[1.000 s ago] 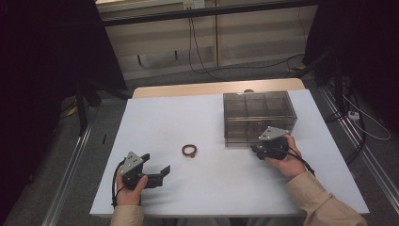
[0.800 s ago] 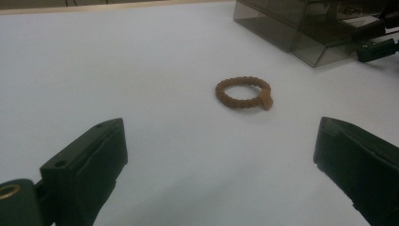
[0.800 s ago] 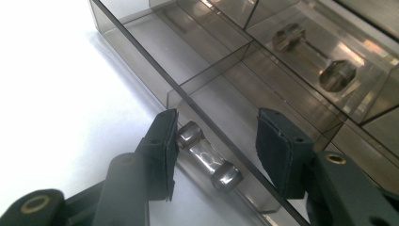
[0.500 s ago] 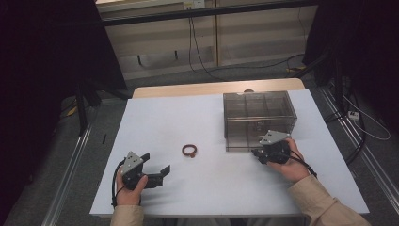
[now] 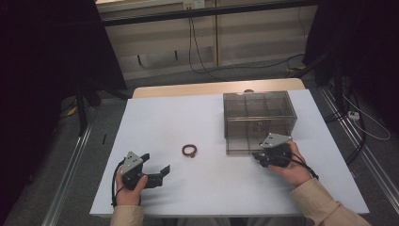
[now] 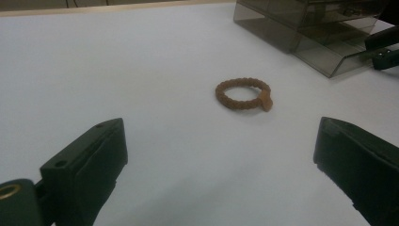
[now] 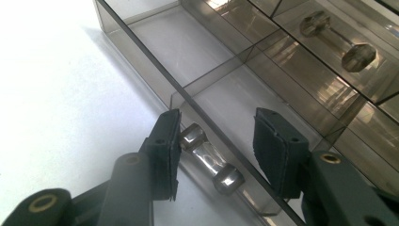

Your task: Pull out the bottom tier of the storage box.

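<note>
A smoky clear drawer box (image 5: 259, 106) stands on the right of the white table (image 5: 188, 117). Its bottom drawer (image 5: 242, 147) is slid partly out. My right gripper (image 5: 257, 157) is at that drawer's front. In the right gripper view its jaws (image 7: 216, 125) stand either side of the drawer's clear bar handle (image 7: 209, 157); the left pad is close to one end and the right pad stands apart, so it is open. A brown beaded ring (image 5: 189, 150) (image 6: 243, 94) lies on the table's middle. My left gripper (image 5: 156, 162) (image 6: 220, 129) rests near the front left, open wide and empty, pointing at the ring.
A second clear handle (image 7: 336, 40) sits on the drawer above. The open drawer has divided compartments (image 7: 188, 44). The right gripper's jaw tips (image 6: 383, 47) show beside the drawer in the left gripper view. Bare table lies between the ring and both grippers.
The right hand has edged slightly toward the table's near edge at the drawer's front. The left hand and the ring have not moved.
</note>
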Tool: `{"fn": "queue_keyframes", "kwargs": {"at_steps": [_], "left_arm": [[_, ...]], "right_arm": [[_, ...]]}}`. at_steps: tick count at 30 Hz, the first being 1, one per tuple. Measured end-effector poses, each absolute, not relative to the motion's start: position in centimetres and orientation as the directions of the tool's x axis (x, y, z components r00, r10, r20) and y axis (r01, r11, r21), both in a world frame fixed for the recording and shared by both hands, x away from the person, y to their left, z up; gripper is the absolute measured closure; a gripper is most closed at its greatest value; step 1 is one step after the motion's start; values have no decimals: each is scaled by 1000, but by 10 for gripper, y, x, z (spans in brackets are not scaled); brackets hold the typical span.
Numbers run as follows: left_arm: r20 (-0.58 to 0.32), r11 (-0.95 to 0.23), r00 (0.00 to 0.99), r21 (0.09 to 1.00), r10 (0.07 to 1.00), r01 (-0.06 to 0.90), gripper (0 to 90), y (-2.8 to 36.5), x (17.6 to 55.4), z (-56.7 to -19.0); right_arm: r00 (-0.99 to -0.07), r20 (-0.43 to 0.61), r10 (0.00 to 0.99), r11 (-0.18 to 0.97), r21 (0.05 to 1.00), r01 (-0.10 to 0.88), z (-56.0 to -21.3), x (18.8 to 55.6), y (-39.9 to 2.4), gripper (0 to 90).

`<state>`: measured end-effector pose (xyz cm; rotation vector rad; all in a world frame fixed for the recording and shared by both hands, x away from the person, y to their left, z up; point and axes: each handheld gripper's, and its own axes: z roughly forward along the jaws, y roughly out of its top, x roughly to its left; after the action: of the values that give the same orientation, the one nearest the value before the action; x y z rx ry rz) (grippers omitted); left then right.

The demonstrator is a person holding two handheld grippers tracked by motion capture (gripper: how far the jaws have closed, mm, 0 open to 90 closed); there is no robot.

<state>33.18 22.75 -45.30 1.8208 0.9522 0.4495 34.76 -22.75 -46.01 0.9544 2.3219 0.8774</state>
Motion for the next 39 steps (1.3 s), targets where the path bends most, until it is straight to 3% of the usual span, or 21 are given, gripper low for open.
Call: {"fn": "queue_keyframes", "kwargs": {"at_steps": [24, 39], "left_arm": [[-111, -201, 624, 891, 774, 408, 33, 227, 332, -453], [-102, -213, 631, 890, 769, 403, 33, 225, 332, -453]], "right_arm": [[-646, -178, 742, 546, 719, 429, -460, 341, -227, 534], [-603, -47, 796, 404, 783, 472, -453, 334, -239, 367]]}}
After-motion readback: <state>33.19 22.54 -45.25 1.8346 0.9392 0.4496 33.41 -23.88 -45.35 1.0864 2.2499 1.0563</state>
